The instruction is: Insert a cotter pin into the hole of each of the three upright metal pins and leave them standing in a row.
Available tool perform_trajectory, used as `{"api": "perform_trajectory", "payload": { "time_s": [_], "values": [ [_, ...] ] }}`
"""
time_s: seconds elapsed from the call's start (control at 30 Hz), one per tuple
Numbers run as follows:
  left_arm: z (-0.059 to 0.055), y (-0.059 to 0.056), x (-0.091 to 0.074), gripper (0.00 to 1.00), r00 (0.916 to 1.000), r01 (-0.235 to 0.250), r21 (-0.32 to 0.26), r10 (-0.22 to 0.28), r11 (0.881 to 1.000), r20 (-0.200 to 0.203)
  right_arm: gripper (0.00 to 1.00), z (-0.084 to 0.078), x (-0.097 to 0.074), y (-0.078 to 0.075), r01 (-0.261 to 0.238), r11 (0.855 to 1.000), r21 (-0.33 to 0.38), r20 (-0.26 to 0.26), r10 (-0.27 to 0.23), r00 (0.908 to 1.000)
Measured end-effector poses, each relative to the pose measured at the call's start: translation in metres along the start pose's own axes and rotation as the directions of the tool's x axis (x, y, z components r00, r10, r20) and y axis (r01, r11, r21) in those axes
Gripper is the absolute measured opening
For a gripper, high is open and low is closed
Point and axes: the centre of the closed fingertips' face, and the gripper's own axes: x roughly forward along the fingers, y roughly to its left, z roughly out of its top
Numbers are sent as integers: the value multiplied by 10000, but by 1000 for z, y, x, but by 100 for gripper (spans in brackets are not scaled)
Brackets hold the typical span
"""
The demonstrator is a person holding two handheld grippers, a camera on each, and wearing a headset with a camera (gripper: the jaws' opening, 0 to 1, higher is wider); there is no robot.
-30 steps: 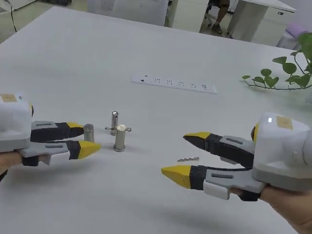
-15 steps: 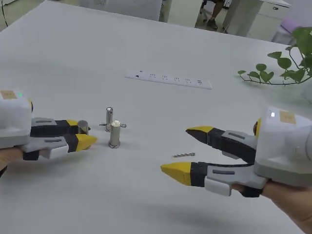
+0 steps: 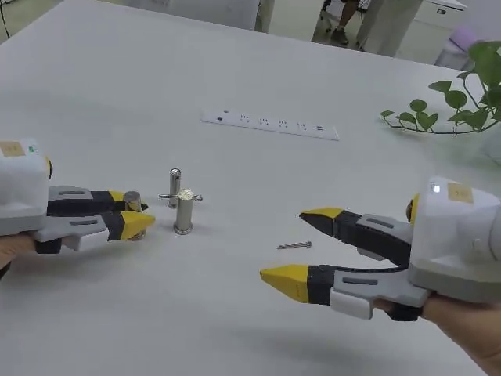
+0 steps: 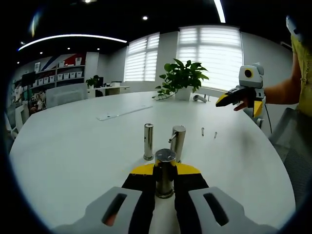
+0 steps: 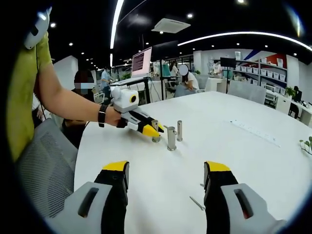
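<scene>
Open table in the middle, pins crowded at the left.
Bare table [image 3: 235,305] lies between the right gripper [image 3: 282,246], jaws wide apart, and the pins, with a loose cotter pin [image 3: 295,246] flat near its tips. The left gripper [image 3: 145,216] has its jaws closed round one metal pin [image 4: 165,170]; a front pin [image 3: 183,213] and a back pin [image 3: 174,185] stand close together just past its tips. A power strip [image 3: 270,125] lies well behind.
</scene>
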Motion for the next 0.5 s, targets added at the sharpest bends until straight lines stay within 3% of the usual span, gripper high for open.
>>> {"api": "perform_trajectory", "payload": {
  "time_s": [0.2, 0.3, 0.5],
  "values": [
    [-4, -16, -6, 11, 9985, 401, 230, -392, 9989, -384, 64, -1, -2, 0, 23, 10000, 33, 40, -23, 10000],
    [-6, -30, -7, 11, 9955, 732, 355, -708, 9967, -634, 64, -1, -3, 1, 14, 10000, 43, 47, -14, 10000],
    [-4, -57, -7, 11, 9919, 1158, 385, -1136, 9925, -571, 64, 0, -6, 3, -38, 10000, 10, 60, 38, 10000]
  ]
}}
